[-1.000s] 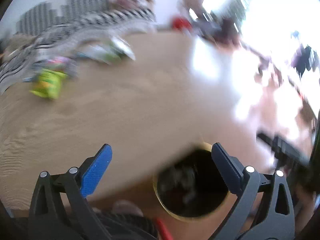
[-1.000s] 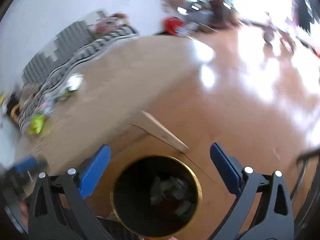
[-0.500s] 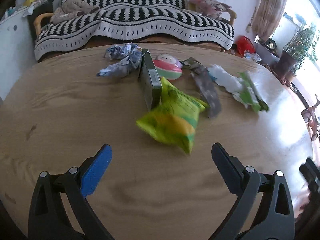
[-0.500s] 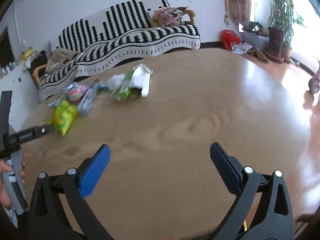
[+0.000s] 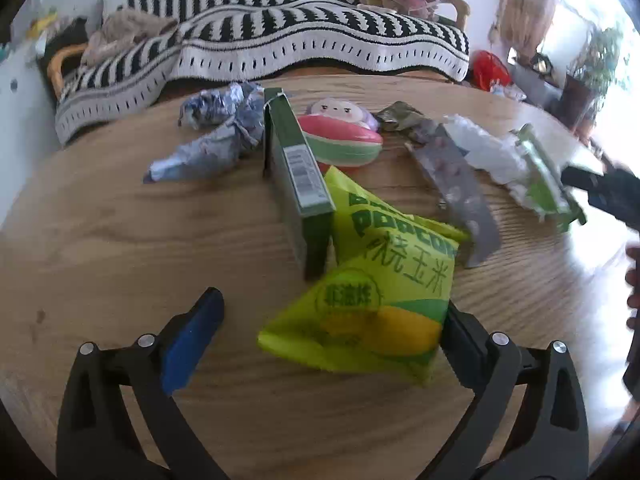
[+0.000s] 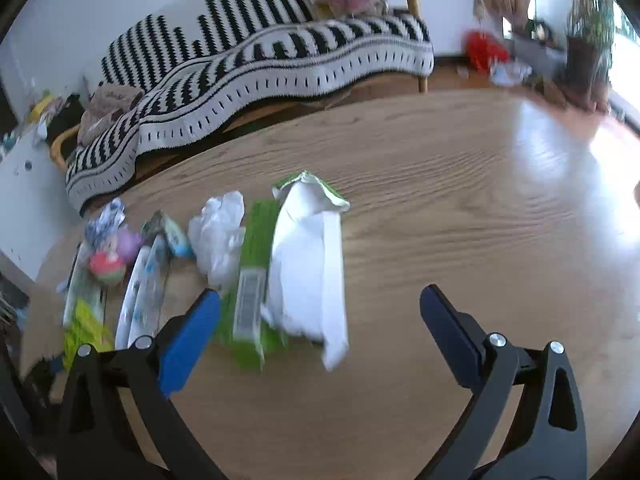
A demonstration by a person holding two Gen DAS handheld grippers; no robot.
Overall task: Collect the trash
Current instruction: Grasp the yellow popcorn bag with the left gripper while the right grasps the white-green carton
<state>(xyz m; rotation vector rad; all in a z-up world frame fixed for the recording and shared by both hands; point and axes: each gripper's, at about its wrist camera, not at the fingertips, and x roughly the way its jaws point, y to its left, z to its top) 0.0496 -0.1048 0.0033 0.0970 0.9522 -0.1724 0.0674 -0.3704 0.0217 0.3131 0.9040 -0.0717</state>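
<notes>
Wooden table [image 5: 120, 240], popcorn bag [image 5: 372, 304] between spread left claw [image 5: 332, 332] fingers

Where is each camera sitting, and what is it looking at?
Left wrist: on the open left gripper, facing the yellow-green popcorn bag; a hand shows at right.
Right wrist: on the open right gripper, facing the white-and-green torn packet.
Both share the wooden table and striped sofa.
</notes>
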